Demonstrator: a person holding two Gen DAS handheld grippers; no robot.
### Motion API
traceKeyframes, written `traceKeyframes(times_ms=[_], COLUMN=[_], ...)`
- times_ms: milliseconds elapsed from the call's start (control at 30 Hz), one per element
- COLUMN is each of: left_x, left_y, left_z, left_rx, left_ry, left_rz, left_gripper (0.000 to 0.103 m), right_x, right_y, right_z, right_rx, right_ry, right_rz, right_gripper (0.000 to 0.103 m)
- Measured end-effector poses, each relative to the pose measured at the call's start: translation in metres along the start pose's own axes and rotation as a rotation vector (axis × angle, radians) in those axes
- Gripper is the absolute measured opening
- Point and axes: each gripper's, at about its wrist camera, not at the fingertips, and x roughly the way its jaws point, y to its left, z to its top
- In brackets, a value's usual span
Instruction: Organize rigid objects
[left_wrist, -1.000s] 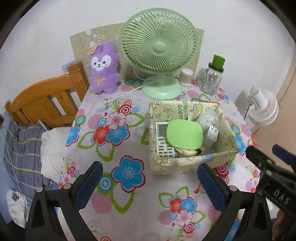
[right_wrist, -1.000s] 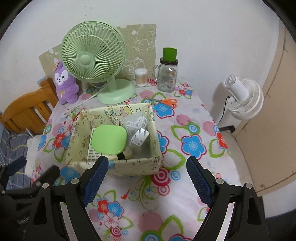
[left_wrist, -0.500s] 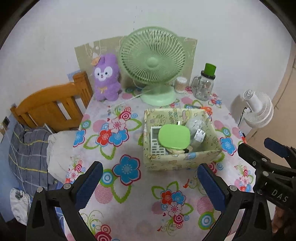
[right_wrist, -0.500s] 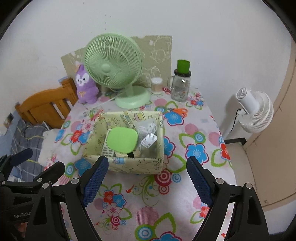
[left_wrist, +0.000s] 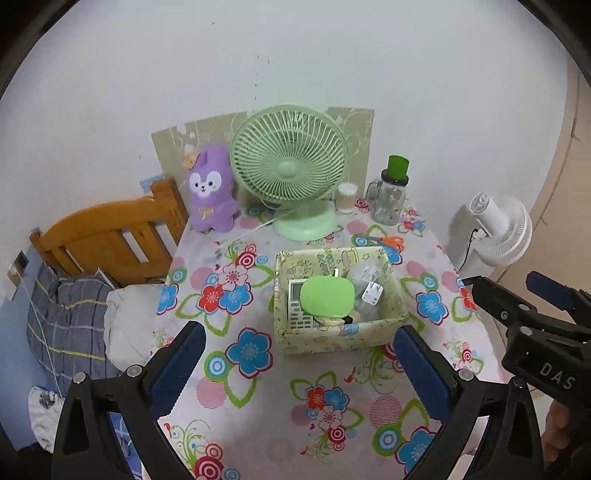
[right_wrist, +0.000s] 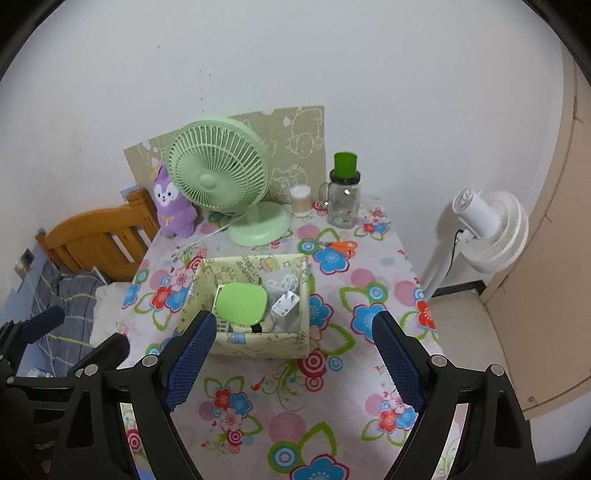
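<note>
A pale yellow patterned box (left_wrist: 343, 338) (right_wrist: 258, 341) stands in the middle of the flowered table. In it lie a green oval case (left_wrist: 327, 297) (right_wrist: 242, 302), a white calculator (left_wrist: 297, 306), a white charger plug (left_wrist: 371, 293) (right_wrist: 285, 303) and a clear bag of white bits (right_wrist: 282, 282). My left gripper (left_wrist: 295, 363) is open and empty, well above and in front of the box. My right gripper (right_wrist: 293, 356) is open and empty, also back from the box; it also shows in the left wrist view (left_wrist: 517, 295).
At the back of the table (left_wrist: 258, 424) stand a green fan (left_wrist: 290, 173), a purple plush rabbit (left_wrist: 210, 190), a cotton swab jar (left_wrist: 347, 197) and a glass jar with a green lid (left_wrist: 391, 195). Orange scissors (right_wrist: 341, 245) lie behind the box. A wooden chair (left_wrist: 110, 236) and bedding are left, a white floor fan (right_wrist: 484, 229) right.
Both grippers have pulled back and up from the box, so the table looks smaller and farther away. Both stay open and empty. The box contents have not moved.
</note>
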Motion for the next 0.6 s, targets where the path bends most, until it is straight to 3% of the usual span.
traceKeyframes(times_ms=[133,600], left_x=[-0.014,-0.042], left_y=[0.001,0.007], left_z=[0.004,0.0], left_rx=[0.005,-0.036], left_ry=[-0.019,-0.077], left_rz=[0.023,-0.003], left_gripper=[0.103,0.103], right_x=[-0.011,-0.037], right_y=[-0.002,-0.001], right_z=[0.001,-0.004], right_rx=[-0.007,-0.007], right_ry=[-0.009,-0.017], right_rz=[-0.003,-0.068], right_gripper=[0.088,0.088])
